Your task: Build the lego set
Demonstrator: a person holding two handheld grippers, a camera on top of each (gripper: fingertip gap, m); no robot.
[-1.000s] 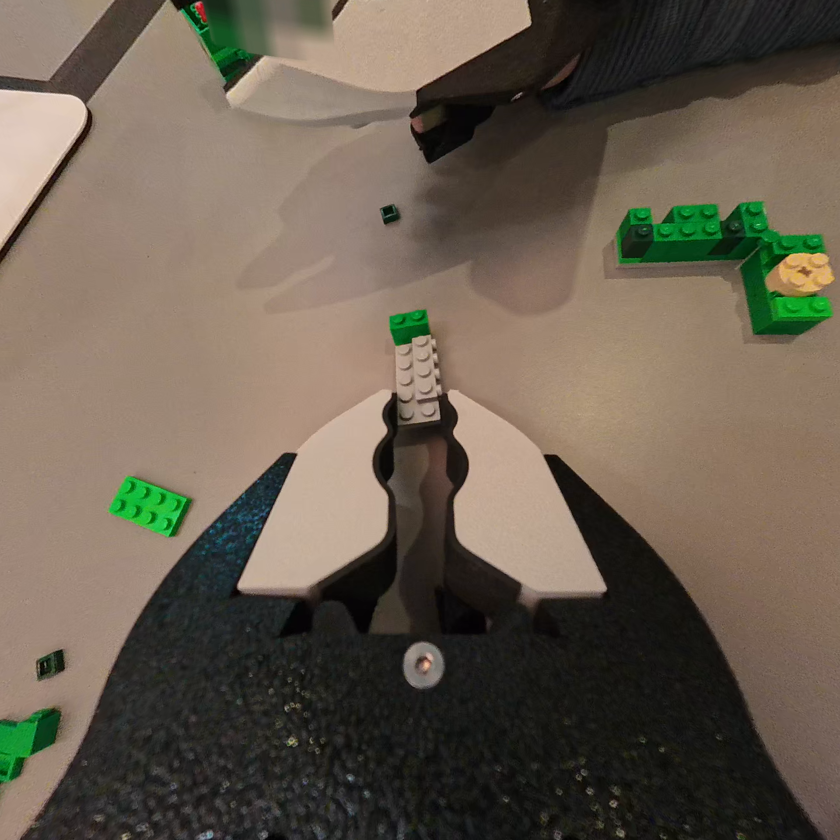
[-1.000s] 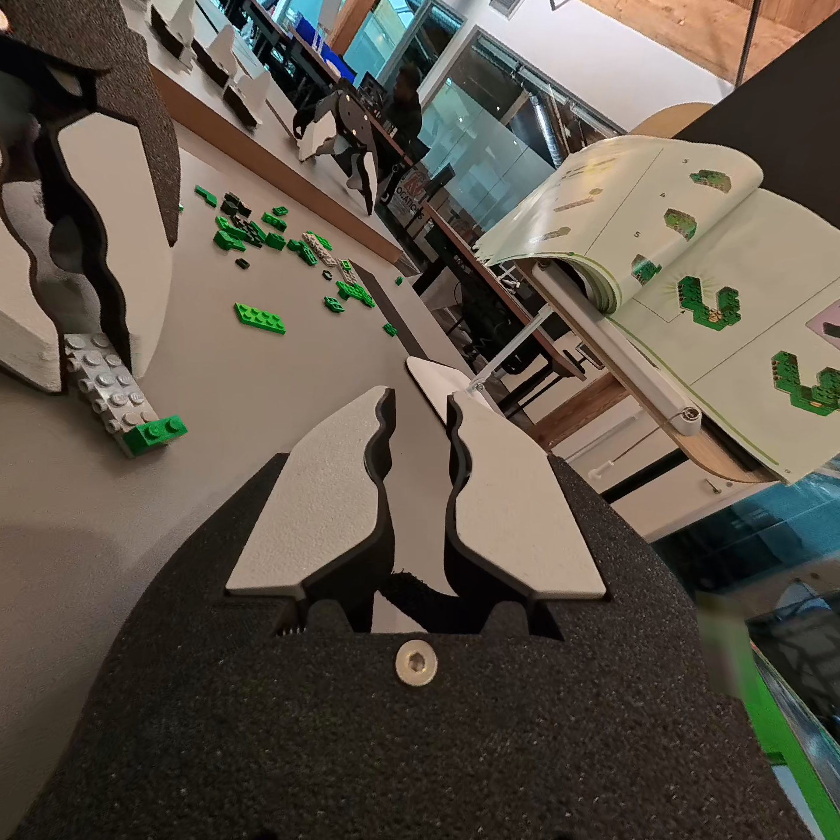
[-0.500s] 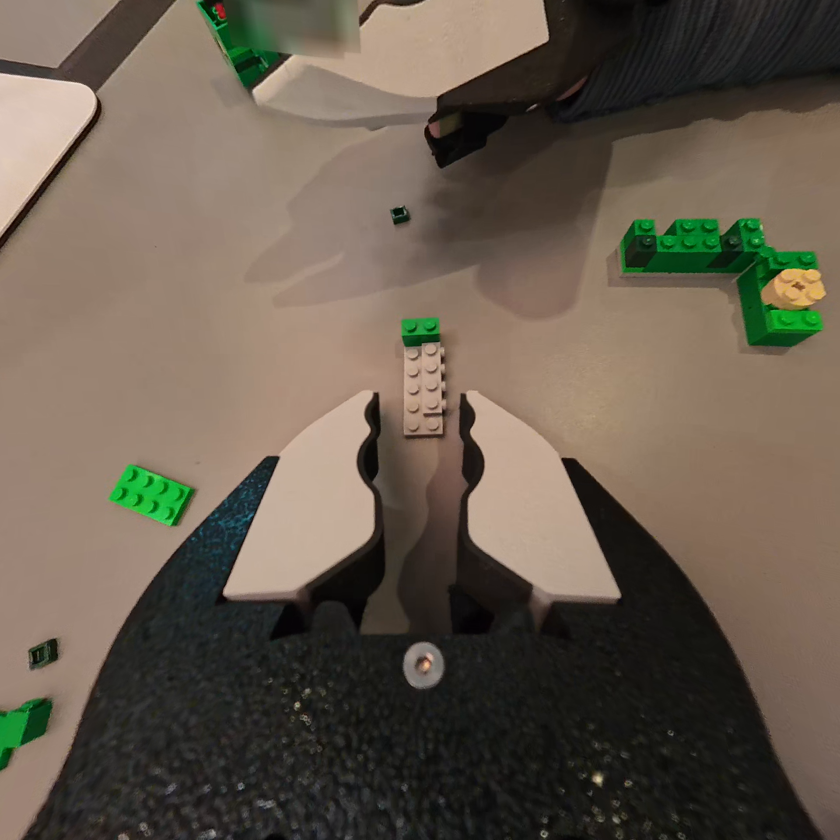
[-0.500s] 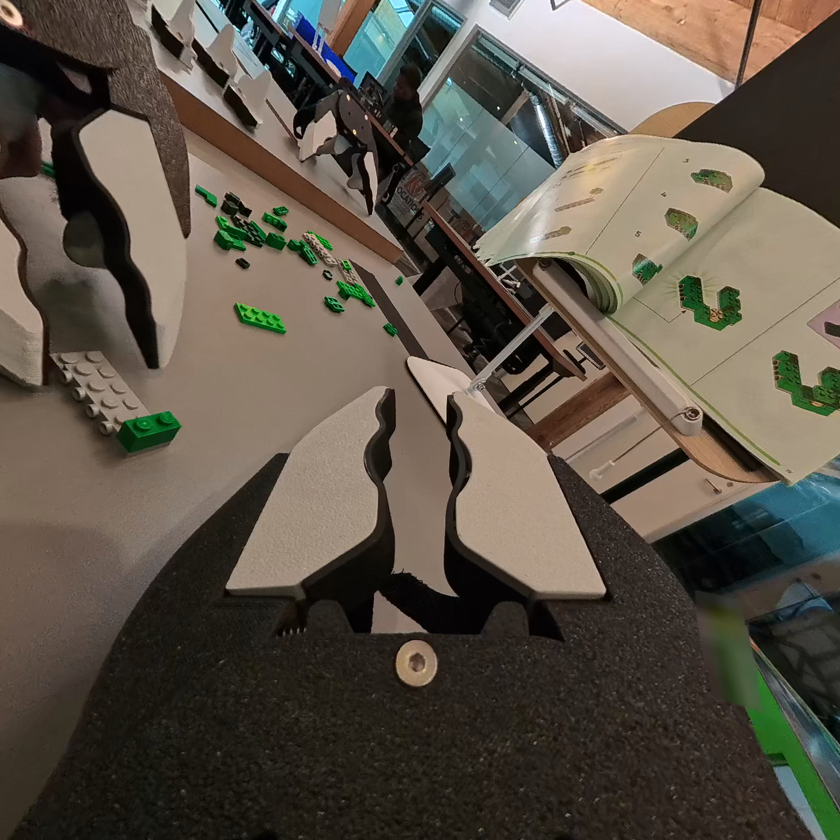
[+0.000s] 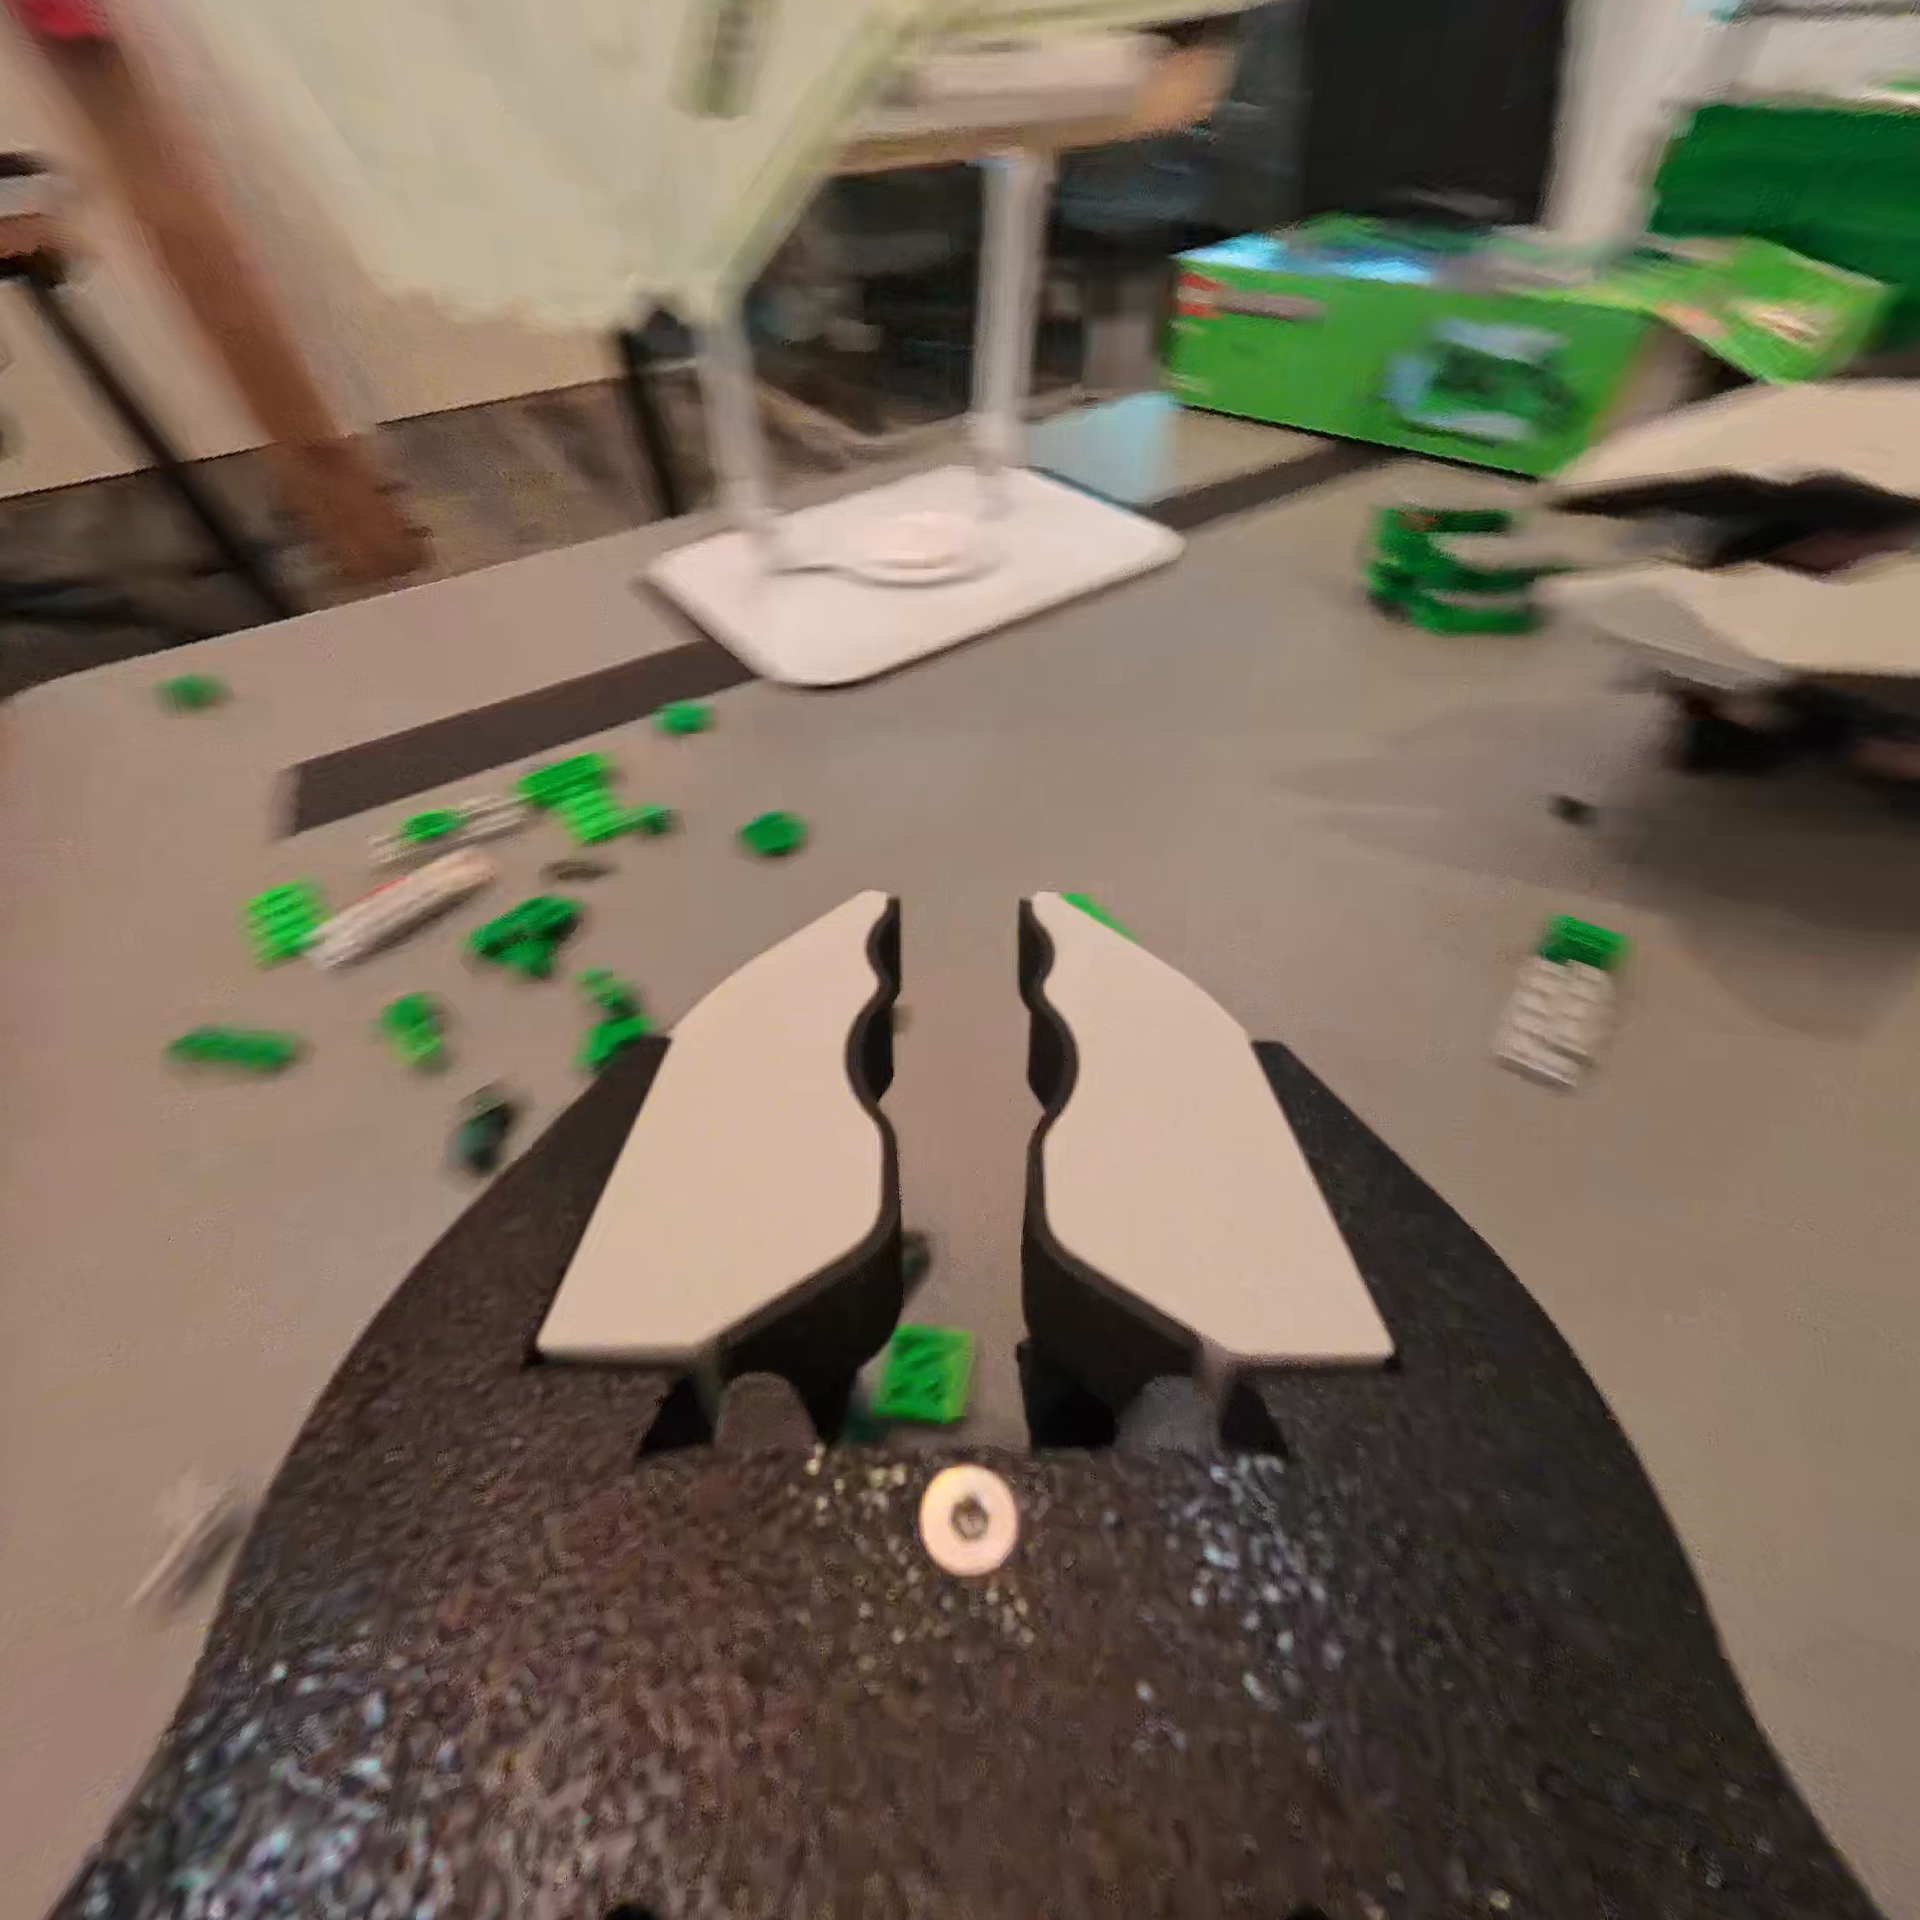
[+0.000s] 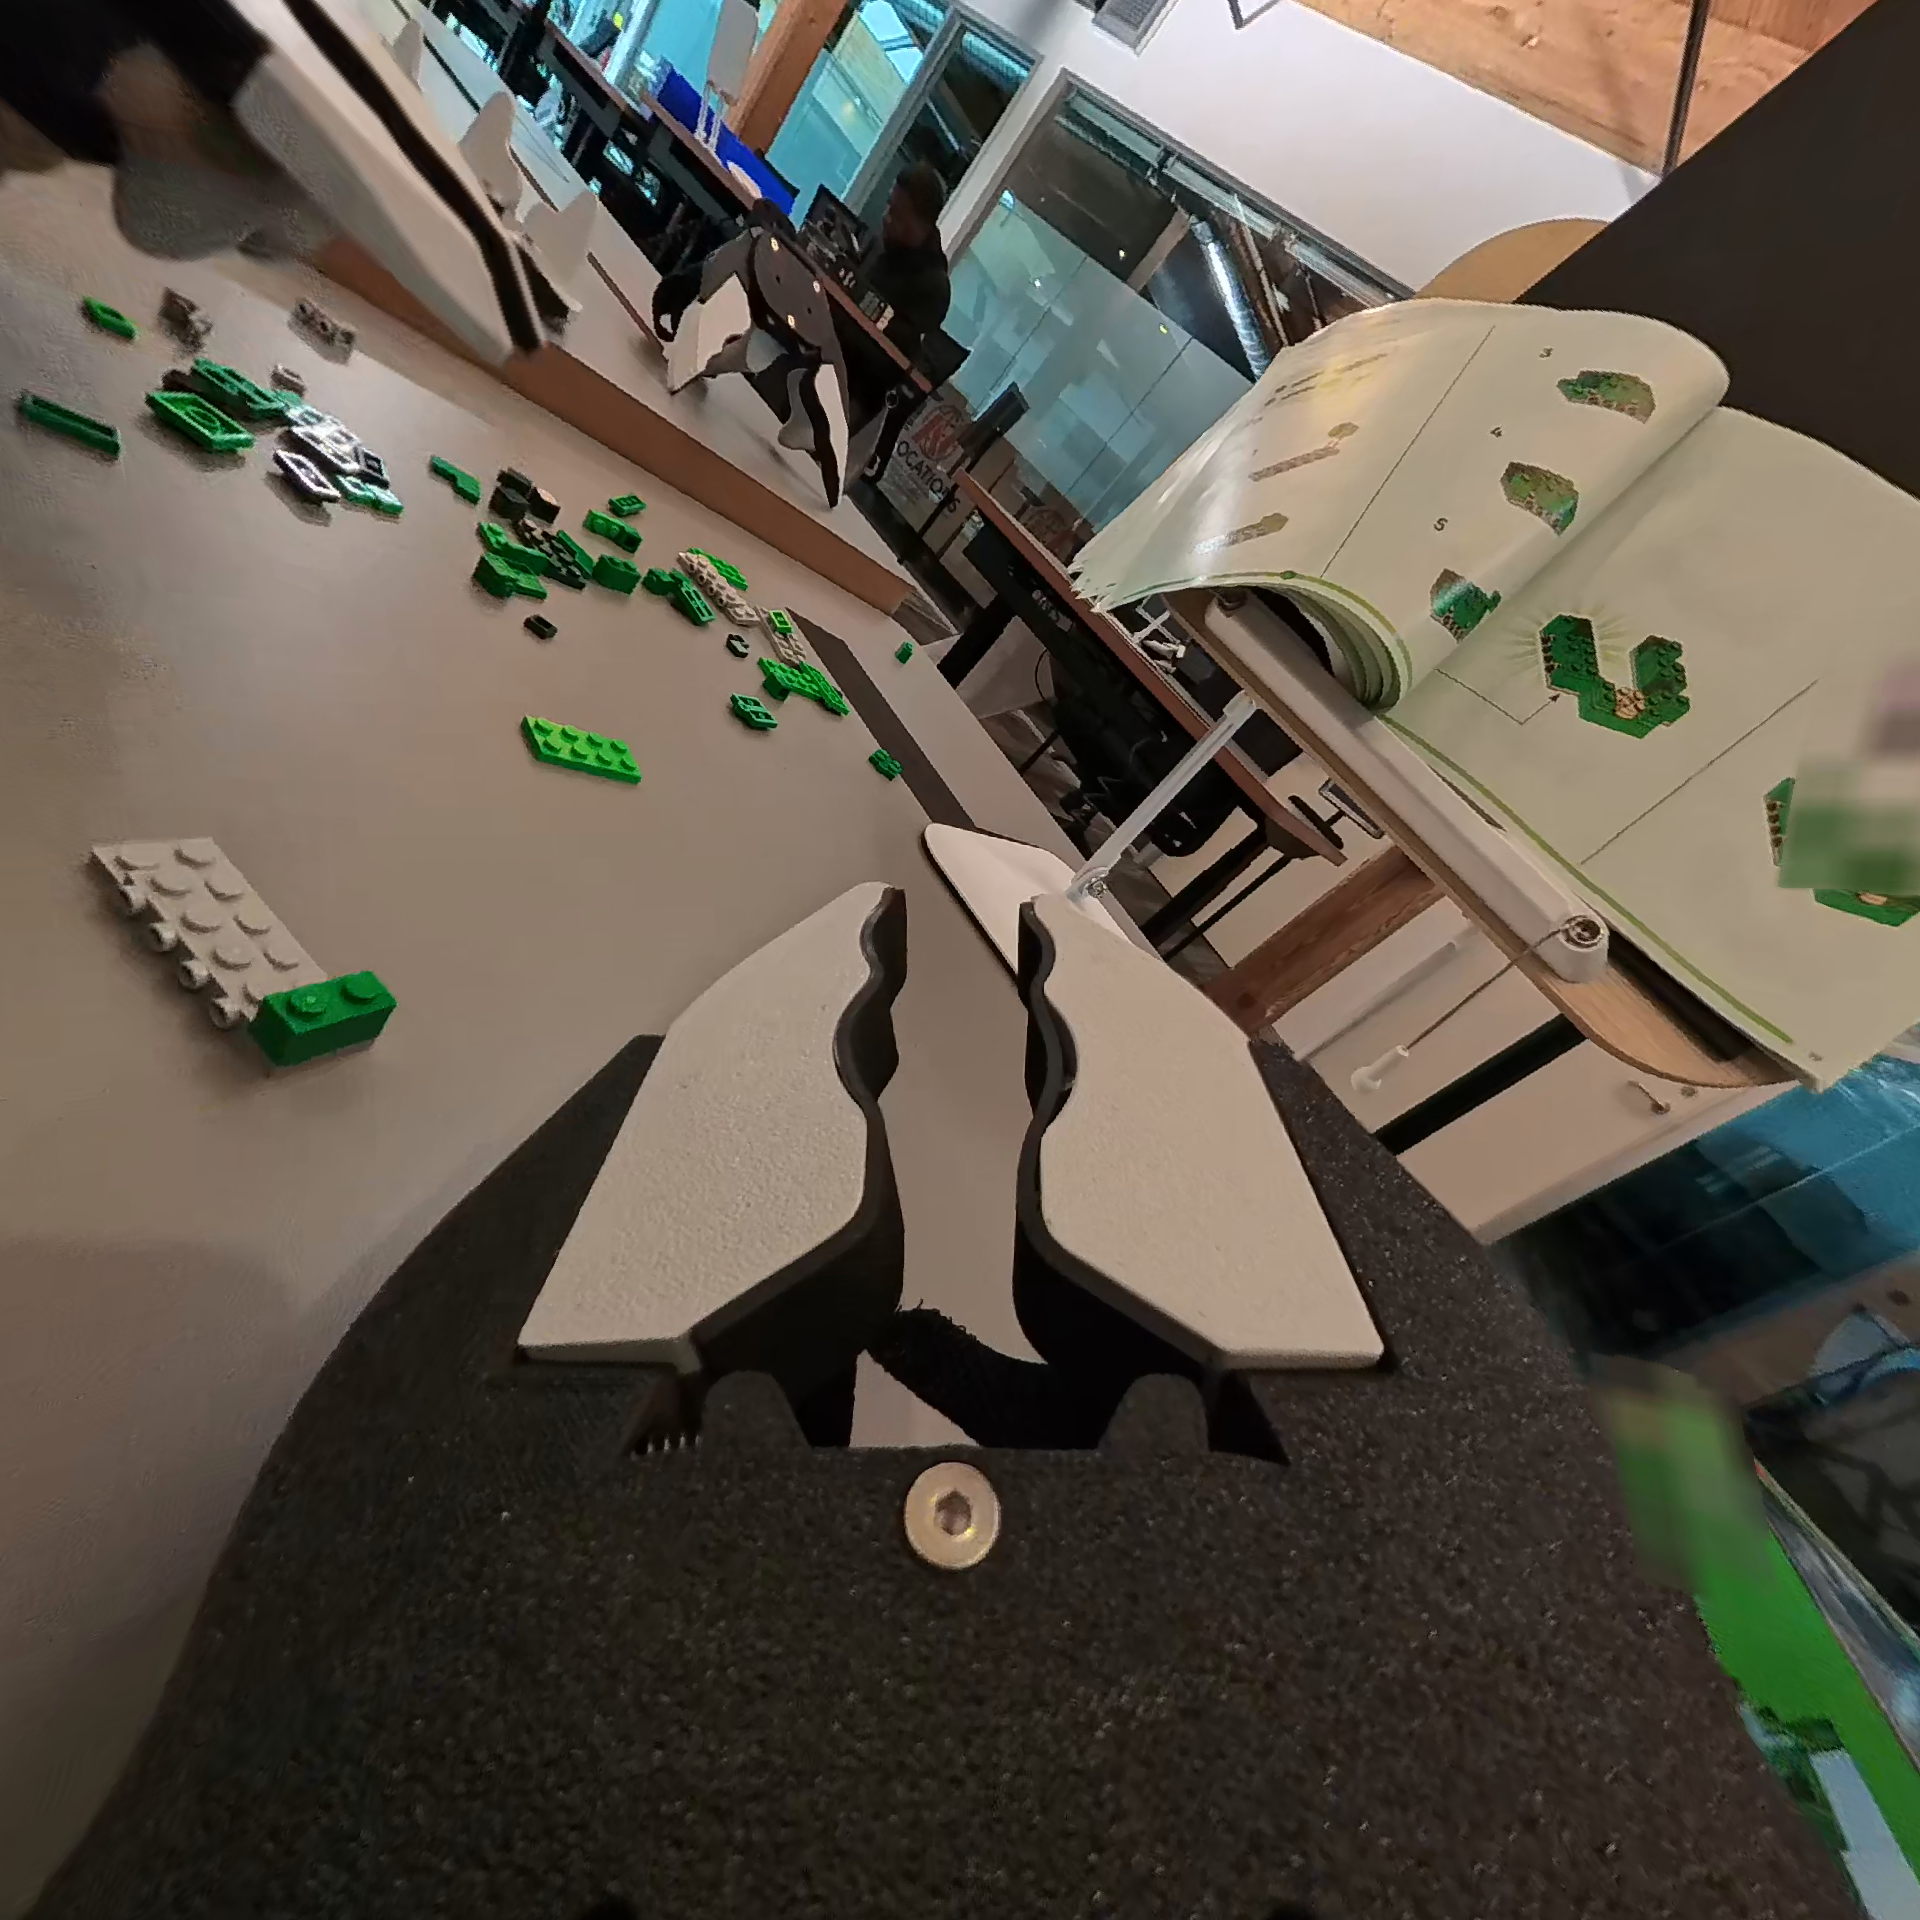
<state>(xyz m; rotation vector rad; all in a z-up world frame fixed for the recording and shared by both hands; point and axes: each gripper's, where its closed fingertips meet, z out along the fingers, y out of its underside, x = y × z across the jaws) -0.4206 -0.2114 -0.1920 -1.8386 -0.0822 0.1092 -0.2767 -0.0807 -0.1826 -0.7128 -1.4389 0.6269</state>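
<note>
A grey plate with a green brick at one end lies flat on the grey table; it also shows in the left wrist view, off to the right. My left gripper is open with a narrow gap and empty, above the table, facing a scatter of loose green and grey pieces. This view is blurred. My right gripper is also empty, with a narrow gap between its fingers, low over the table to the right of the grey plate.
A green plate and several loose pieces lie beyond the grey plate. An open instruction booklet sits on a white stand. A green box stands behind. A small green plate lies under my left fingers. One gripper's finger ends stand about 20 cm off the other's.
My left gripper opened, let go of the grey plate, then lifted and swung left toward the loose pieces. The plate now lies on the table. The right gripper has stayed put.
</note>
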